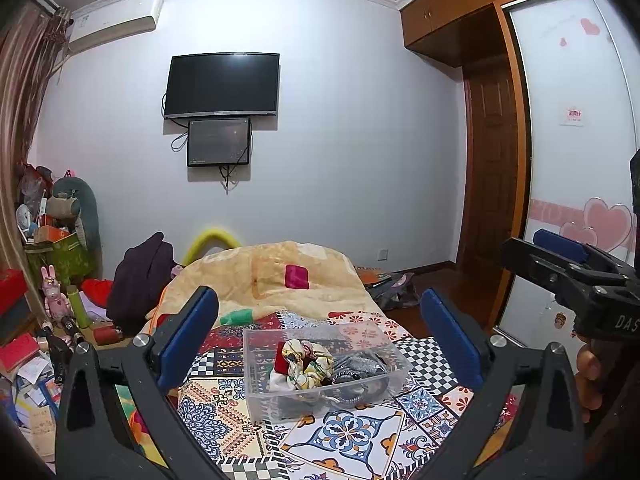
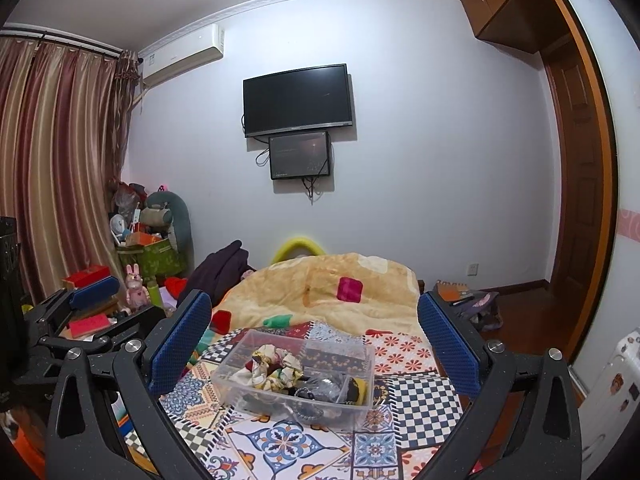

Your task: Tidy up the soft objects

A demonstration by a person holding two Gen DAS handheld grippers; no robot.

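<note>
A clear plastic box (image 1: pixel 256 364) sits on the patterned cloth of the bed; it also shows in the right wrist view (image 2: pixel 362 360). It holds a floral scrunchie (image 1: pixel 306 364) (image 2: pixel 276 366), dark hair ties (image 1: pixel 360 364) (image 2: pixel 320 388) and a yellow and black one (image 2: pixel 356 390). My left gripper (image 1: pixel 320 332) is open and empty, held above and in front of the box. My right gripper (image 2: pixel 316 336) is open and empty too, framing the box. The right gripper shows at the right edge of the left wrist view (image 1: pixel 568 264).
A beige blanket (image 1: pixel 280 276) is bunched at the far end of the bed. Boxes, a pink rabbit toy (image 2: pixel 136 284) and bottles crowd the left side. A wooden door (image 1: pixel 492 168) and a wardrobe stand on the right. A TV (image 2: pixel 298 100) hangs on the wall.
</note>
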